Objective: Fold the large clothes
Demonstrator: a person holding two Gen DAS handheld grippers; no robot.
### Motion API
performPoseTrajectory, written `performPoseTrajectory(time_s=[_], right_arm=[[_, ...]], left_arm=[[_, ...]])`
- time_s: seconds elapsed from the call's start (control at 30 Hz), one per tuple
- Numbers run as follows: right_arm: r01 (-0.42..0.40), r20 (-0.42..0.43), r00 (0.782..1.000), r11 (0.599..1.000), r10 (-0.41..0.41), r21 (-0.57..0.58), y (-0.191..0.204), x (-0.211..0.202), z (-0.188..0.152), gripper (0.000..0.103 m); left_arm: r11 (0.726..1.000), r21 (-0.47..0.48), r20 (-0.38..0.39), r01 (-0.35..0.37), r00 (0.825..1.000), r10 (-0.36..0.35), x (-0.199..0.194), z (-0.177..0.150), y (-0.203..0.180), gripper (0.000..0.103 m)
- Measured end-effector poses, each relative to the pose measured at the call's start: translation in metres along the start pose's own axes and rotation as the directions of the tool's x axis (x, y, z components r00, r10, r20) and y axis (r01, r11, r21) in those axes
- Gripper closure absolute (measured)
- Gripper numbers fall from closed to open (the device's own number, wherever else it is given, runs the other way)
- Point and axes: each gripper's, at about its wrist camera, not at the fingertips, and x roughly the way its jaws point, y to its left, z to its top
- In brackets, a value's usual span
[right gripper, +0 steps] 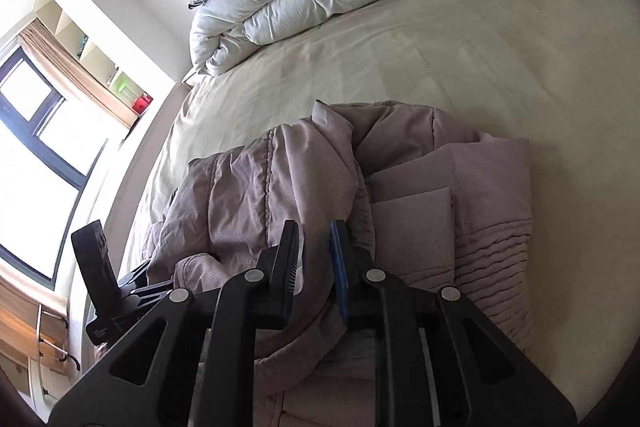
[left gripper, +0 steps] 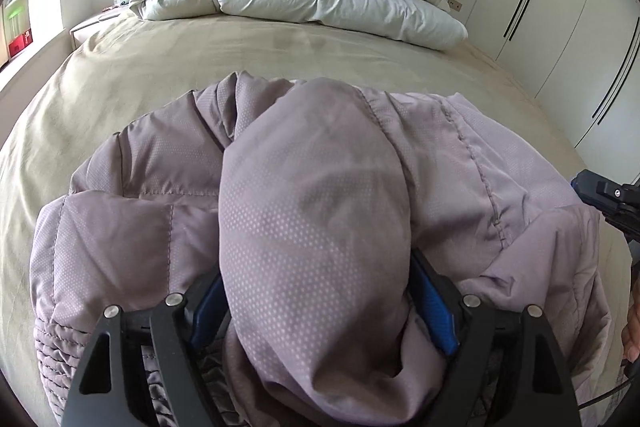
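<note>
Mid-fold — the mauve padded jacket lies bunched at lower centre on the bed. Left gripper clamps a puffy sleeve; right gripper hovers with jaws parted, holding nothing — squaring up remains.

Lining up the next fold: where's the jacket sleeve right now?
Left wrist view, centre: the sleeve sits between the left gripper fingers, draped over the jacket.
</note>
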Motion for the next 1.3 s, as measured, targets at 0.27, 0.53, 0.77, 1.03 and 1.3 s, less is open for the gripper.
performPoseTrajectory(time_s=[0.27,0.53,0.77,1.03,1.3], right_arm=[[-0.019,-0.183,0.983,0.983,-0.015,-0.183,0.051,0.037,-0.048,0.087],[0.003,-0.217,0.976,0.989,-0.036,-0.151,0.044,0.068,-0.059,0.089],[-0.046,-0.062,0.998,0.976,0.033,-0.214,0.073,0.001,-0.04,0.087],[0.032,-0.162,0.985,0.978,-0.066,-0.206,0.051,0.084,-0.035,0.087],[0.073,-0.108,0.988,0.958,-0.107,-0.279,0.058,0.093,-0.041,0.087]], left_arm=[[1.0,0.009,-0.02,-0.006,1.0,0.006,0.002,0.001,0.006,0.018],[0.999,-0.04,0.014,-0.022,1.0,0.022,-0.03,0.002,0.007,0.022],[0.994,0.038,0.113,-0.101,0.989,0.096,-0.051,0.019,-0.013,0.023],[0.987,0.021,0.009,-0.16,0.987,0.16,0.003,0.015,0.018,0.014],[0.989,-0.024,-0.02,-0.148,0.989,0.147,0.005,0.016,0.025,0.012]])
